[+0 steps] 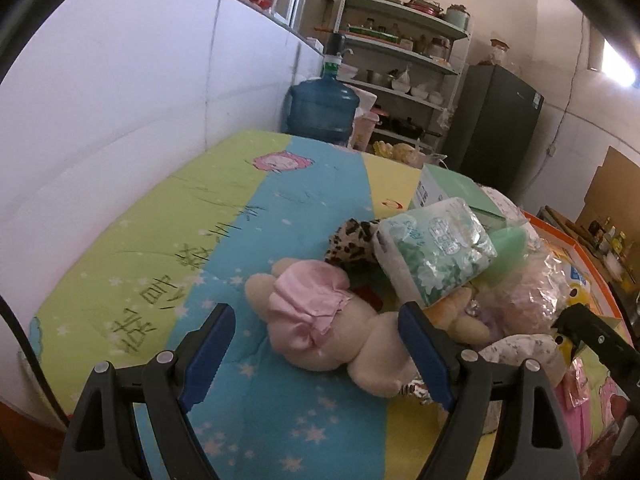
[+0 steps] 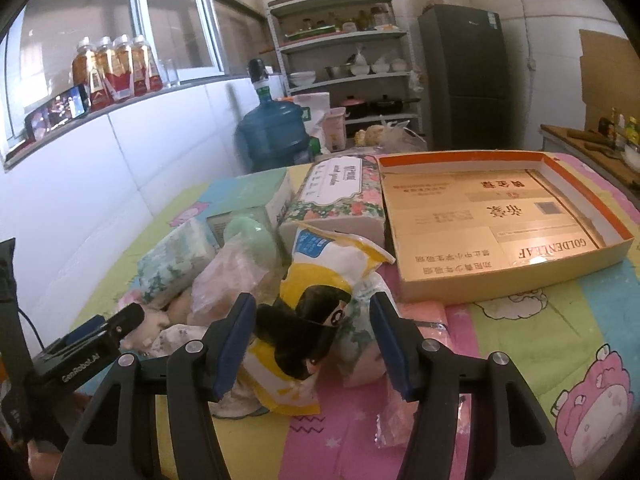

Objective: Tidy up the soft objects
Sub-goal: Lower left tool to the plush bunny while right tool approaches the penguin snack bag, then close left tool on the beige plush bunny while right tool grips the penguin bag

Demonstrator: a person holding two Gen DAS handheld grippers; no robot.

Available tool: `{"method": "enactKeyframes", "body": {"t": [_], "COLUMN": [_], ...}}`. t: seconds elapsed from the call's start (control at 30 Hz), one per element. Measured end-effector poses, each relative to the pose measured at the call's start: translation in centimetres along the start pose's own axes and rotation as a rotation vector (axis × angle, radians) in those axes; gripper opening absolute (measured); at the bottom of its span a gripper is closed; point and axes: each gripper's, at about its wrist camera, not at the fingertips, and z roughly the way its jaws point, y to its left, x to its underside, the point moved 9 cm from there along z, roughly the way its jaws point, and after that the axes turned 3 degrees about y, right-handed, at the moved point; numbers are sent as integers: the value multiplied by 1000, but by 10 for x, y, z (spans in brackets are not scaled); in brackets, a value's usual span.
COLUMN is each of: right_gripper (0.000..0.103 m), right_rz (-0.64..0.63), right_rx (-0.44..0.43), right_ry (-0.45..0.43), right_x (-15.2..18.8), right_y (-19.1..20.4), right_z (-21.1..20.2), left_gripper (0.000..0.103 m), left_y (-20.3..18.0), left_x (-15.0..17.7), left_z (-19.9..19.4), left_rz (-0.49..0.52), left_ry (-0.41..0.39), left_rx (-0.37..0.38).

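A beige plush toy in a pink dress lies face down on the striped quilt. My left gripper stands open around it, the right pad beside its leg and the left pad clear of it. In the right wrist view a yellow and white bag with a black cartoon figure sits between the pads of my right gripper, which is shut on it together with a crinkled floral packet. A green floral tissue pack and a leopard-print piece top the heap.
A shallow orange-rimmed cardboard tray lies on the quilt right of the heap. Behind the heap stand a floral tissue box and a green box. A white wall borders the left side. A blue water jug stands past the far edge.
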Motion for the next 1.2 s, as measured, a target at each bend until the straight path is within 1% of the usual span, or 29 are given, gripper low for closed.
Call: {"method": "enactKeyframes", "body": {"t": [0.13, 0.23, 0.33, 0.37, 0.4, 0.43, 0.47, 0.57, 0.63, 0.7, 0.73, 0.77, 0.8, 0.83, 0.9, 0.97, 1.03, 1.1, 1.13, 1.17, 1.2], "right_gripper": [61, 61, 62, 62, 64, 65, 65, 62, 53, 51, 42, 40, 36, 25, 8, 8, 8, 12, 16, 23, 39], "right_rz": [9, 22, 28, 29, 30, 27, 20, -30, -67, -89, -91, -84, -67, -57, -43, -47, -35, -11, 5, 13, 31], "right_rx": [5, 2, -2, -2, -2, -1, 1, 8, 9, 14, 6, -11, -27, -36, -47, -62, -78, -99, -101, -105, -112], "right_ry": [1, 6, 11, 12, 14, 16, 17, 15, 4, -2, -8, -10, -19, -26, -38, -22, -1, 19, 30, 37, 63], "right_x": [0, 0, 0, 0, 0, 0, -1, -2, -3, -2, -2, -3, -5, -7, -10, -10, -8, -6, -5, -3, 1], "right_y": [-7, -12, -14, -14, -14, -14, -13, -6, -1, 3, 4, 5, 4, 3, 0, 1, 0, -1, -3, -4, -5], "right_z": [1, 2, 4, 4, 5, 6, 7, 8, 7, 6, 5, 4, 2, 1, -2, 1, 3, 4, 5, 6, 9], "left_gripper": [85, 90, 90, 86, 75, 70, 61, 53, 51, 48, 47, 45, 41, 40, 40, 40, 39, 39, 39, 38, 38], "left_y": [-7, -11, -16, -17, -19, -21, -24, -28, -27, -24, -23, -22, -21, -20, -19, -20, -23, -25, -26, -26, -27], "left_x": [1, 5, 5, 5, 5, 5, 6, 8, 8, 8, 8, 9, 8, 6, 3, 0, -1, 0, 0, -1, -2], "left_z": [11, 22, 25, 24, 23, 22, 20, 18, 16, 13, 11, 7, 5, 1, -3, -9, -13, -19, -21, -22, -25], "left_rz": [-18, -37, -10, -11, -12, -13, -13, 1, -6, -12, -12, -11, -12, -13, -10, 1, 6, 11, 13, 16, 20], "left_ry": [34, 75, 72, 69, 67, 62, 59, 52, 50, 45, 40, 32, 28, 17, 5, -14, -23, -30, -34, -37, -45], "left_rx": [29, 51, 32, 45, 74, 93, 124, 142, 147, 143, 137, 132, 129, 125, 119, 116, 131, 143, 148, 151, 153]}}
